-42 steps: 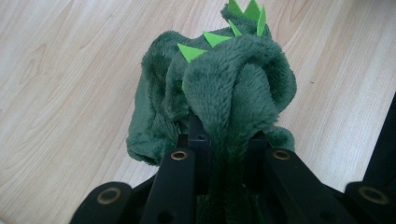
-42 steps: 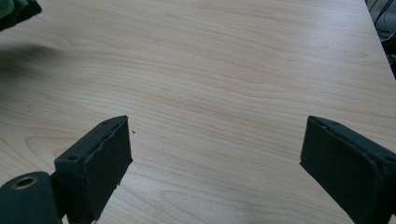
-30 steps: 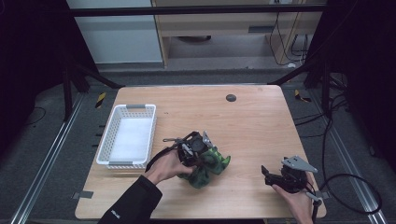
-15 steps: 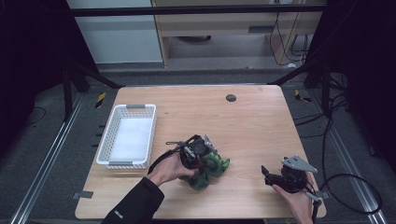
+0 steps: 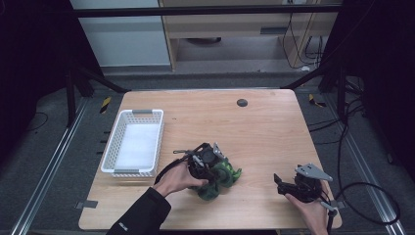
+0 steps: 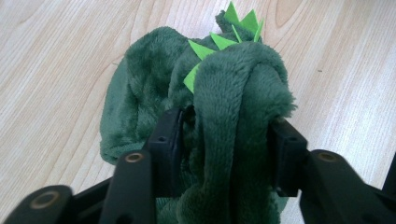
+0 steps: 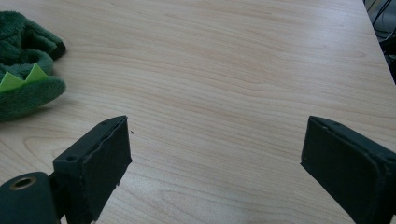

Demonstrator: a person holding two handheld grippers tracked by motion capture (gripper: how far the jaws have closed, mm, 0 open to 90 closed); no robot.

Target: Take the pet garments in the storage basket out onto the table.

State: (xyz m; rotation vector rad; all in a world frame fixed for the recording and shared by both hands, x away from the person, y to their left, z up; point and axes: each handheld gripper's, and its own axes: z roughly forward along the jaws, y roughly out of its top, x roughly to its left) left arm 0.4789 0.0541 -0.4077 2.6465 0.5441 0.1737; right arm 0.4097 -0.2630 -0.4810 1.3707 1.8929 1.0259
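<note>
The table (image 5: pixel 264 127) is big and made of light wood. A white basket (image 5: pixel 132 142) sits on it, off to the side of the left gripper (image 6: pixel 226 140) and well apart from the right gripper (image 7: pixel 215 158).

The green toy (image 6: pixel 219 107) is soft and fluffy, with little bright green spikes on it. It lies on the table right at the left gripper. The left gripper's jaws are squeezed onto a thick fold of the toy, one jaw on each side. So the step in hand looks like grabbing the toy.

The right gripper waits near the table's edge. Its jaws are spread wide with nothing between them. The toy is off to its side, a little way away.

The next move is probably to lift the toy. The basket looks like a good place to put it, but that is a guess. The squeeze must stay tight, because the toy is floppy and could slip out.
</note>
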